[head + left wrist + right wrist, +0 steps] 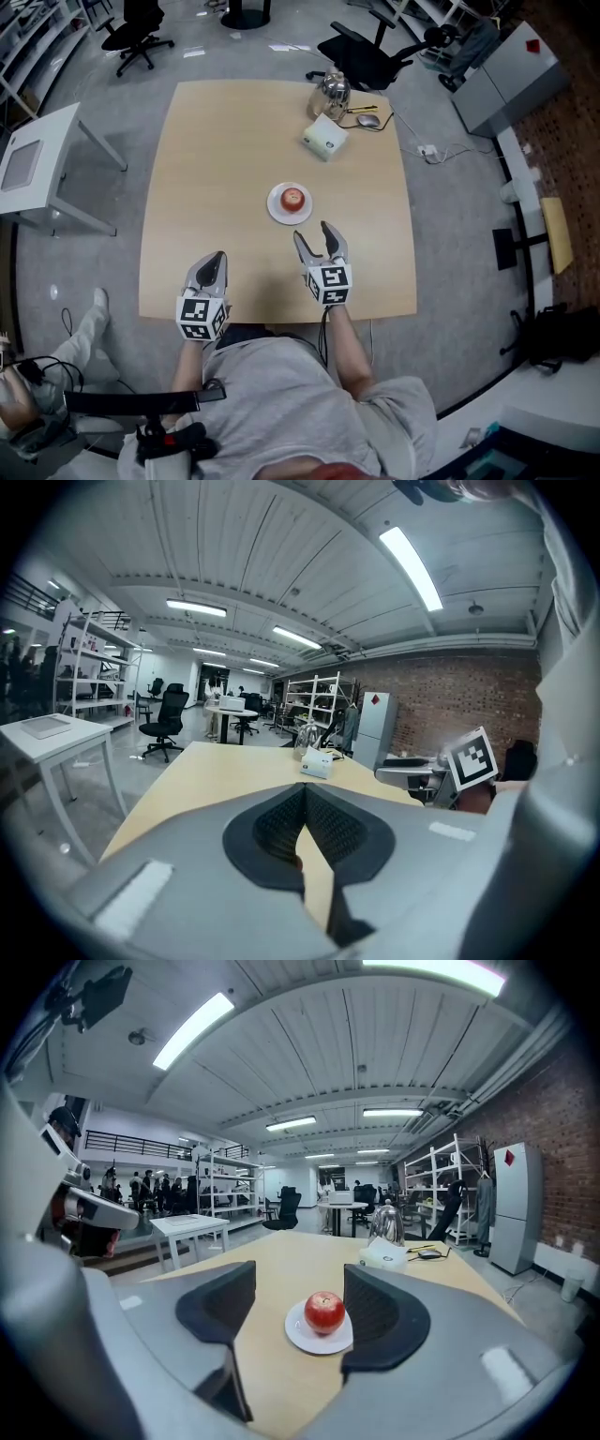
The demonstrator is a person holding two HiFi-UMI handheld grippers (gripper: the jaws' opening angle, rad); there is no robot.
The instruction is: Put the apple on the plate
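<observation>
The right hand-held gripper gaped empty near the apple on its plate; the left hand-held gripper was closed, empty.

The light wooden table carries a white plate near its centre. A white box lies beyond the plate, slightly to its right. A metal kettle and a computer mouse sit farther beyond the plate, near the far edge.
</observation>
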